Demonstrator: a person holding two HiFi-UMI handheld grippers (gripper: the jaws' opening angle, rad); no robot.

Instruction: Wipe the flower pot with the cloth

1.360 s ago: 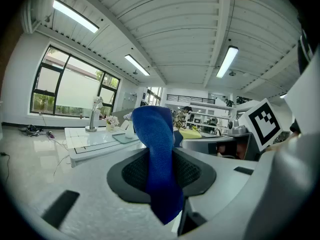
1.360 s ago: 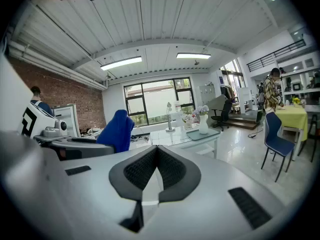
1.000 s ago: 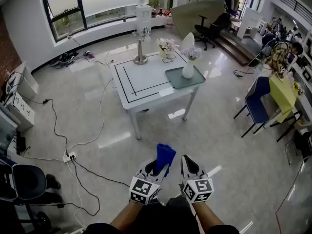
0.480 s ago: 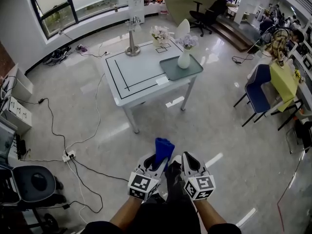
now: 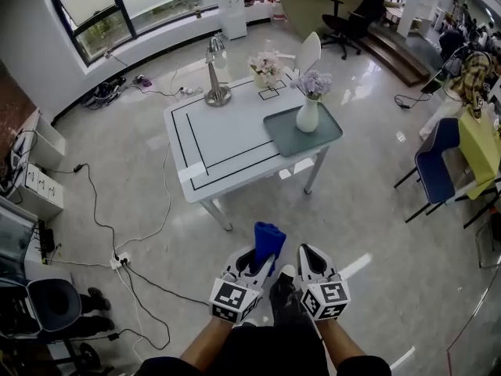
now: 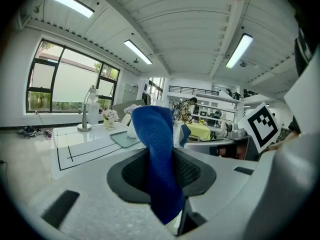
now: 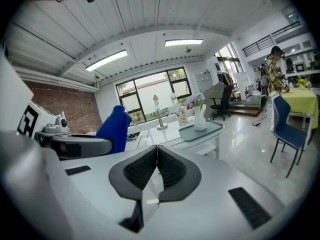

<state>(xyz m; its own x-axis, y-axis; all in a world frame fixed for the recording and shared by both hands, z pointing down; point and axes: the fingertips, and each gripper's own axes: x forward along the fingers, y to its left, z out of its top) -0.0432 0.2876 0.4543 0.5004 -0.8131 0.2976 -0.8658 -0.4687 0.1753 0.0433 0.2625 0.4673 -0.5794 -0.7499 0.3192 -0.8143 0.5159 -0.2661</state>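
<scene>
flower pot [image 5: 308, 117]: white, narrow neck, purple blooms, upright on a grey tray [image 5: 285, 136] at the far right corner of the white table [image 5: 227, 135]. Well apart from both grippers, with open floor between the table's near edge and the tools. In the right gripper view the flower pot [image 7: 200, 119] sits ahead and slightly right of the jaw line on its tray [image 7: 199, 131]. In the left gripper view it's mostly behind the cloth, only a sliver of white shows

cloth [image 5: 268, 240]: blue, clamped in the left gripper [image 5: 254, 260] and sticking up and forward out of the tips. Left gripper view shows the cloth [image 6: 158, 156] pinched between the two dark pads, jaws closed down to the fabric's thickness, the free end folded over above them. Not touching pot, tray or table

right gripper [image 5: 307, 254]: held just beside the left one, low in the head view near the person's body. Its own view shows the right gripper [image 7: 157, 167] with pads pressed together at the front and nothing between them. The blue cloth [image 7: 114, 129] is off to its left

rest of the table: chrome lamp [image 5: 217, 74] at the far left corner, second pot of pale flowers [image 5: 264, 67] at the far edge, black rectangle outline marked on the top. White chair back [image 5: 309, 52] behind the table, blue chair [image 5: 437, 165] off to the right, cables trailing over the floor on the left
</scene>
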